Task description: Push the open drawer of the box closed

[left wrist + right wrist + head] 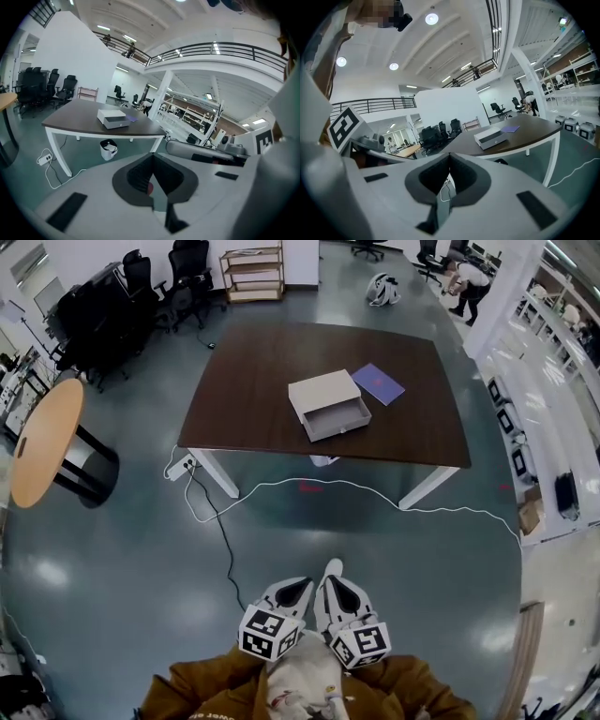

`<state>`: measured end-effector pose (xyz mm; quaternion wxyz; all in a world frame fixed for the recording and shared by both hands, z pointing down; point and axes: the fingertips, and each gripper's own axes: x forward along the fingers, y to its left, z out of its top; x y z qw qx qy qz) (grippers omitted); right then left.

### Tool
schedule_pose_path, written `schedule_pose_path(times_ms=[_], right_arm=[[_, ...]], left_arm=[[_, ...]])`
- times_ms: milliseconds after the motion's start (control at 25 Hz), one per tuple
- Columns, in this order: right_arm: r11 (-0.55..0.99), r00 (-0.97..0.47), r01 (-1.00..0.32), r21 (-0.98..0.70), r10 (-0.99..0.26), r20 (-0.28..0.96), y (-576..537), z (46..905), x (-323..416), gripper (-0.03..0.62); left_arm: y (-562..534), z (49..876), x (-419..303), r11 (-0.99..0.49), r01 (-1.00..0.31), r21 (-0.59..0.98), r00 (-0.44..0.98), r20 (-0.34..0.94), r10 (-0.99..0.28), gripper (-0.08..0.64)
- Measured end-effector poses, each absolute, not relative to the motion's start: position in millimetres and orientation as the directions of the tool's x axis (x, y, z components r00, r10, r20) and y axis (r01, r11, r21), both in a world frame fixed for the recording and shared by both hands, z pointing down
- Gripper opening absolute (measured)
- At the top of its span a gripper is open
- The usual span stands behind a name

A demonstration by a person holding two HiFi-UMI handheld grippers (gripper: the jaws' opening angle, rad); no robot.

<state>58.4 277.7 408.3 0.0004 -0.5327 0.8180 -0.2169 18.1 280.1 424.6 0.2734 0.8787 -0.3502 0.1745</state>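
- Grey-green floor lies open between the person and the table, and the box is well out of reach from here. The step in hand is judged to be the approach. A white cable trails across the floor just in front of the table legs and should be stepped over, not dragged.
- Dark brown tabletop carries the task's things near its middle, towards the near edge. It is best approached square to that near edge, so that the push can be made straight away from the body.
- The pale box sits slightly skewed to the table edge. It looks light, so it is likely to slide if only the drawer is pushed. One gripper could be laid against its far side as a stop.
- The drawer is pulled out of the box towards the near edge and looks empty. Contact is best made at the middle of its front panel and in line with the box's skew, so that it does not jam.
- A purple sheet lies just beside the box on the right and should be left alone.
- The left gripper and the right gripper are held side by side close to the body. Both are fully closed with nothing between the jaws. Closed tips suit a push, so no opening is needed.
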Motion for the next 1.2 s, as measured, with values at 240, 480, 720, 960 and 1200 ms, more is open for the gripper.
schedule_pose_path(times_ms=[240, 480, 720, 960, 1200], right_arm=[[0.331, -0.421, -0.858, -0.394, -0.892, 0.167, 183.8, 384.1, 126.4, 0.006], [0.309, -0.404, -0.846, -0.434, -0.903, 0.145, 125.6, 385.1, 184.7, 0.006], [0.298, -0.414, -0.841, -0.451, -0.892, 0.183, 95.6, 402.7, 203.8, 0.006], [0.299, -0.433, -0.839, -0.455, -0.873, 0.224, 71.4, 420.8, 207.3, 0.006], [0.315, -0.452, -0.841, -0.439, -0.856, 0.252, 34.4, 425.4, 199.2, 0.006]], left_arm=[[195.4, 395.3, 81.6, -0.637, -0.711, 0.298, 0.682, 0.51, -0.523, 0.005], [138.1, 394.9, 132.5, -0.634, -0.725, 0.27, 0.658, 0.542, -0.522, 0.005], [109.8, 407.5, 153.6, -0.612, -0.736, 0.288, 0.648, 0.559, -0.517, 0.005], [84.6, 422.8, 153.6, -0.565, -0.764, 0.312, 0.626, 0.575, -0.528, 0.005], [48.4, 423.8, 141.5, -0.529, -0.779, 0.338, 0.616, 0.574, -0.54, 0.005]])
